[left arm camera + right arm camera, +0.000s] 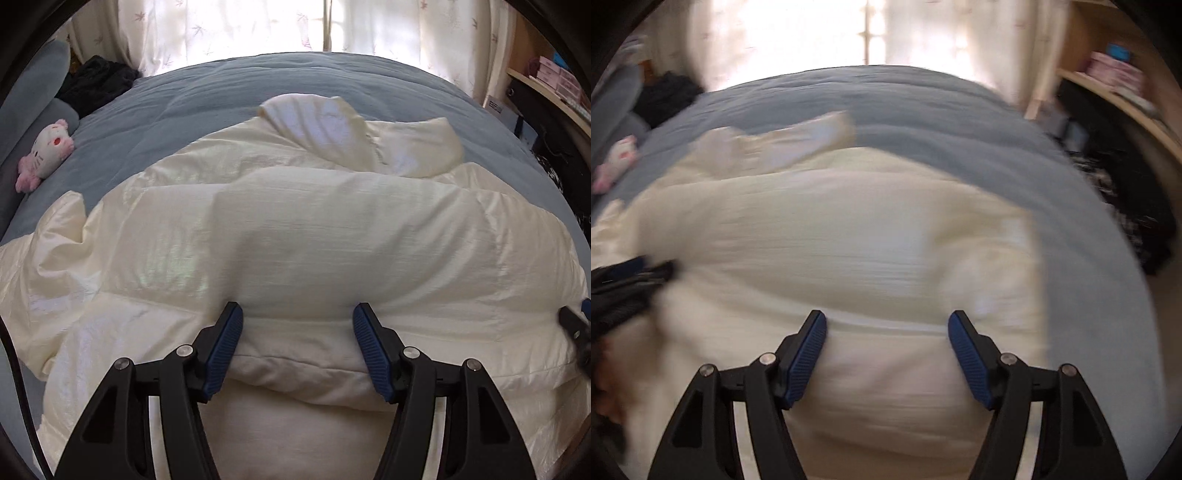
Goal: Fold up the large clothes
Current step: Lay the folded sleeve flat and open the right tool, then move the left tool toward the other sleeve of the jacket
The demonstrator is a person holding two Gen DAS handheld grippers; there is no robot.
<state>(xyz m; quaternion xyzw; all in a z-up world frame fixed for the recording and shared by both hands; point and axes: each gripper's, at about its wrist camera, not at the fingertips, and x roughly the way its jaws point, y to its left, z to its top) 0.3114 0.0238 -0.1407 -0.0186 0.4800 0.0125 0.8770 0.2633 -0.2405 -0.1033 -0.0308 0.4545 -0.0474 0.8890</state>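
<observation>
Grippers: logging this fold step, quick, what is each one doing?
Left gripper: open, jaws straddling the white puffer coat, holding nothing.
Right gripper: open, over the coat, holding nothing.

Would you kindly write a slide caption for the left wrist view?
Open left gripper above a puffy cream jacket on a blue bedspread, plush toy at left.

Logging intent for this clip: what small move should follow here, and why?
Probably close the left gripper on the near folded edge of the puffy cream-white quilted jacket: both it and the right gripper stand open over that edge on the blue bedspread, gripping nothing.
</observation>
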